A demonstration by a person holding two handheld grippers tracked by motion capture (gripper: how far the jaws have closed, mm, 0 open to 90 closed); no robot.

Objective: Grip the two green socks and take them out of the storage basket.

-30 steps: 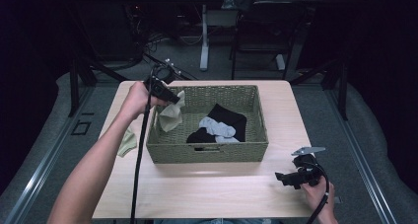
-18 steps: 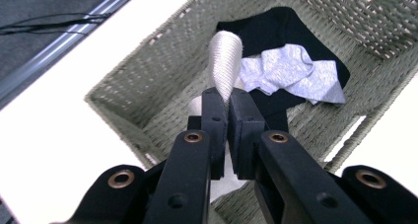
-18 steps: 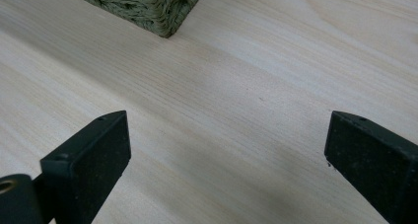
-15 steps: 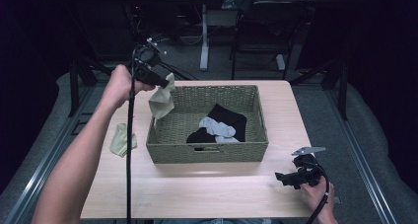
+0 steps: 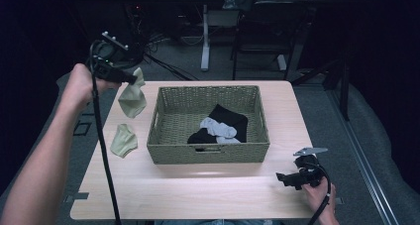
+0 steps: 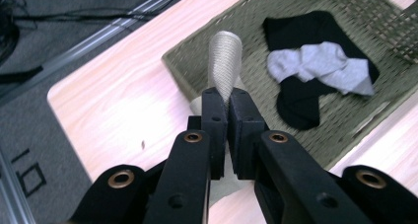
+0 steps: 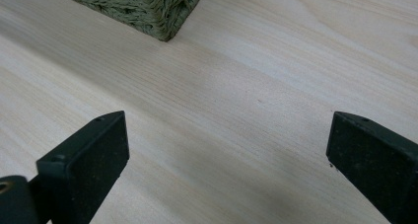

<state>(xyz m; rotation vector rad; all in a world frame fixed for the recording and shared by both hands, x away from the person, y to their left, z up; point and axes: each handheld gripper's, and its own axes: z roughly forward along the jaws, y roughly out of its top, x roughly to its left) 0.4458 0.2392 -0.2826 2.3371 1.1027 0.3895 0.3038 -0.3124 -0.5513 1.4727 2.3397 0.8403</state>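
My left gripper [image 5: 132, 79] is raised above the table's far left corner, shut on a pale olive sock [image 5: 131, 99] that hangs from its jaws beside the basket. In the left gripper view the sock [image 6: 226, 61] sticks up from between the pressed jaws, over the basket's near corner. A second pale olive sock [image 5: 124, 140] lies flat on the table left of the woven basket [image 5: 208, 154]. Inside the basket lie a black sock [image 5: 229, 119] and a grey sock [image 5: 217, 129]. My right gripper [image 5: 283, 178] rests low at the table's front right, its jaws wide open over bare wood [image 7: 231, 150].
The light wooden table [image 5: 198, 195] has free room in front of the basket and along its right side. Dark floor, cables and chair legs lie beyond the far edge. The basket's corner [image 7: 162, 12] appears ahead of my right gripper.
My left gripper has lifted the olive sock up and leftward, away from the basket's left rim, to hang beside it. The right gripper has stayed put.
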